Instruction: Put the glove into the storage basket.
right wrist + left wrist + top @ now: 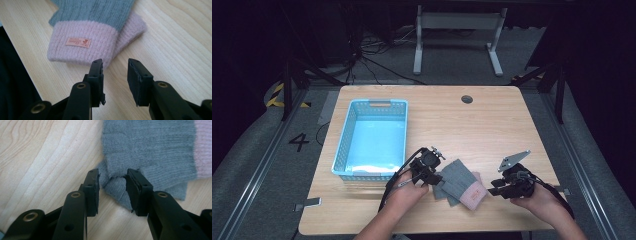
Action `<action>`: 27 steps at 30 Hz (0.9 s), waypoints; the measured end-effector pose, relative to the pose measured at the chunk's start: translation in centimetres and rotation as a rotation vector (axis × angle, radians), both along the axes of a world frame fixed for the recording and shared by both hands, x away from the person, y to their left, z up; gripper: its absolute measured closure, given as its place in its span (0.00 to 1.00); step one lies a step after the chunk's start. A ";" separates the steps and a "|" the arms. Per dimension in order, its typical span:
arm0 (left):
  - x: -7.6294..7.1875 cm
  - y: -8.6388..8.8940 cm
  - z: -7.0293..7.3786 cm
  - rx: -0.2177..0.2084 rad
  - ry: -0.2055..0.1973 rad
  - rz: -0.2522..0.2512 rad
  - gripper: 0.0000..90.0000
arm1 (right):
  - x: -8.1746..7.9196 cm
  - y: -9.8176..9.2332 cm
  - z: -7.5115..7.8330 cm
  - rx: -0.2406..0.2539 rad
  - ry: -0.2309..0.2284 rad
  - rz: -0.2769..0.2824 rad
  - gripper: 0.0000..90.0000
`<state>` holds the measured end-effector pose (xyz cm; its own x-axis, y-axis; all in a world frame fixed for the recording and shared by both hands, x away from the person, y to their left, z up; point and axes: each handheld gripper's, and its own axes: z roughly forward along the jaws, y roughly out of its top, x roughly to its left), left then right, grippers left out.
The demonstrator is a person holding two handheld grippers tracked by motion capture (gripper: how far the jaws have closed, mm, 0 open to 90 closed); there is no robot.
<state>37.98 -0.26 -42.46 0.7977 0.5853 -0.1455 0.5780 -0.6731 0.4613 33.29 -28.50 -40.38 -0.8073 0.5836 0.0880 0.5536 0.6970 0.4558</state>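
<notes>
Tools [111,188] [115,75] flank stacked gloves [460,182], jaws parted.

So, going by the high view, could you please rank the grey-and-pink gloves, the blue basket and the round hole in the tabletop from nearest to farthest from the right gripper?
1. Gloves: just to the left of the right gripper, between the two grippers.
2. Blue basket: farther left, past the left gripper.
3. Round hole: at the table's far edge. It is only slightly farther than the basket's near corner.

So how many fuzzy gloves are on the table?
2. One glove lies on top, grey with a pink cuff and small label. The second glove is underneath, its pink cuff peeking out beside the first. More could hide beneath.
</notes>
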 end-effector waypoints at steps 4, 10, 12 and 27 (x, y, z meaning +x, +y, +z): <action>0.1 -0.4 -0.2 0.007 0.017 -0.003 0.69 | -0.2 0.1 -0.3 -0.006 0.009 0.010 0.72; 0.4 -0.8 -0.6 0.013 0.041 -0.013 0.66 | -0.6 0.4 -0.6 -0.016 0.032 0.027 0.72; 0.5 -0.8 -0.7 0.018 0.048 -0.019 0.66 | -0.7 0.5 -0.7 -0.012 0.037 0.032 0.72; 0.3 -1.6 -0.7 0.074 0.004 -0.056 0.80 | -0.7 2.0 -2.1 -0.063 0.049 0.056 0.82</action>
<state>38.30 -1.83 -43.19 0.8290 0.5488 -0.1071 0.5402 -0.7366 0.4069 32.56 -26.49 -42.46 -0.8347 0.5429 0.0927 0.5332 0.7542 0.3832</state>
